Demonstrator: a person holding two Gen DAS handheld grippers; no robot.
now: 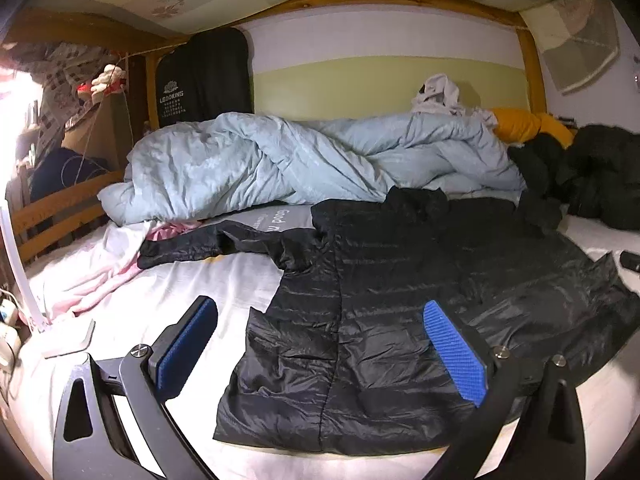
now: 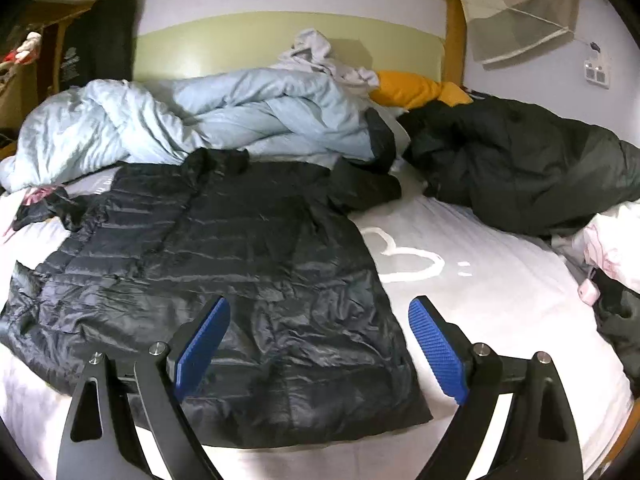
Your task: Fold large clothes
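A large black quilted puffer jacket lies spread flat on the white bed sheet, hem toward me, collar toward the duvet. Its left sleeve stretches out to the left. My left gripper is open and empty, hovering over the jacket's lower left part. In the right wrist view the same jacket fills the left half. My right gripper is open and empty above the jacket's lower right corner, its right finger over bare sheet.
A rumpled pale blue duvet lies behind the jacket. A dark green coat is heaped at the right, with a yellow garment and a grey one behind. Pink cloth lies at the left by the wooden rail.
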